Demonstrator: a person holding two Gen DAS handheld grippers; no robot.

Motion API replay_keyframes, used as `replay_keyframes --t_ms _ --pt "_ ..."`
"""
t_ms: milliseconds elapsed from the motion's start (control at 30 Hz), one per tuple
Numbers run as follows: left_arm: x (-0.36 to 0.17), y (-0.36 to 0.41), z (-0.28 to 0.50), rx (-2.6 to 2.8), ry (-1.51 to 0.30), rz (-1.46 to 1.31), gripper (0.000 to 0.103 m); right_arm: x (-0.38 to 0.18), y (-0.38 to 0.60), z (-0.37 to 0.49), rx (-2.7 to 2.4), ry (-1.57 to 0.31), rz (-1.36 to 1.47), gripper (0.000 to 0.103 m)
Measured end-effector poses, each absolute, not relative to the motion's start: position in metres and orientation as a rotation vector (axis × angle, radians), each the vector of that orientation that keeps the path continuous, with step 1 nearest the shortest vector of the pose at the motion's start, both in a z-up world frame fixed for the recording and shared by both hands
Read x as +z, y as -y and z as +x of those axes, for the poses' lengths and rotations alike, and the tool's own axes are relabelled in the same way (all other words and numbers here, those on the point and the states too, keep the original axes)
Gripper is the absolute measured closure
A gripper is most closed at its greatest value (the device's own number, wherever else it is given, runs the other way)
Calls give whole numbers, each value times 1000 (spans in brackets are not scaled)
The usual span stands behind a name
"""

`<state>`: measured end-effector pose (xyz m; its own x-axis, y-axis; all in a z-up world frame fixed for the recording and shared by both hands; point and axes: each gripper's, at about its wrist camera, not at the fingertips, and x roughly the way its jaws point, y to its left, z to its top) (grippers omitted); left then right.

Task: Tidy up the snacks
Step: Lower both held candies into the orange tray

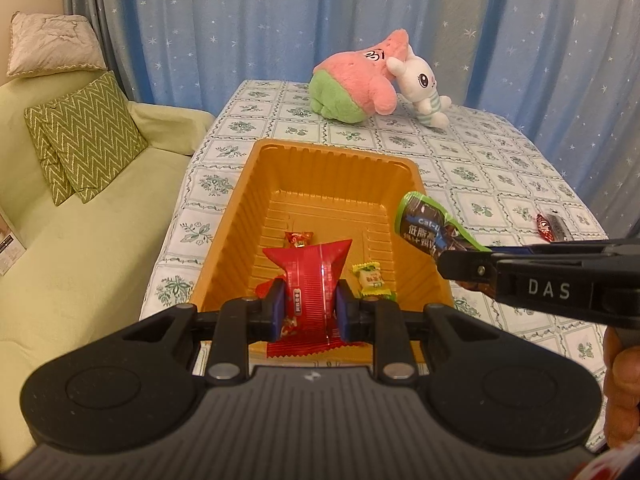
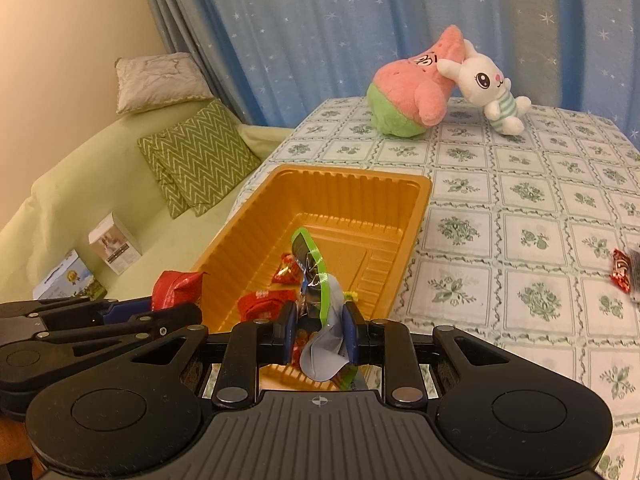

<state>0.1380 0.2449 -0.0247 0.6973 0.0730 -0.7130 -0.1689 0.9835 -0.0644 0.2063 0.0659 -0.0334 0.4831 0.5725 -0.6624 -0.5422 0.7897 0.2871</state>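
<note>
Hovering over tray [image 1: 256, 184], both grippers [image 1: 310, 306] [image 2: 320, 330] loaded.
</note>
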Motion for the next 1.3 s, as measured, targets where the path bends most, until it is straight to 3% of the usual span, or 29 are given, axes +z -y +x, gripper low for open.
replay_keyframes --t_ms 1033,1100,1167,1300 --pt "-63 -260 227 73 -837 -78 80 -60 -89 280 651 -865 93 78" --pt "-65 -260 228 73 -834 -78 75 -61 -88 281 650 -867 93 78" --pt "-66 -261 227 80 -833 -81 63 -62 -87 282 650 -869 95 78" --pt "-68 -265 219 95 -838 -77 59 -62 -86 283 650 -870 97 78"
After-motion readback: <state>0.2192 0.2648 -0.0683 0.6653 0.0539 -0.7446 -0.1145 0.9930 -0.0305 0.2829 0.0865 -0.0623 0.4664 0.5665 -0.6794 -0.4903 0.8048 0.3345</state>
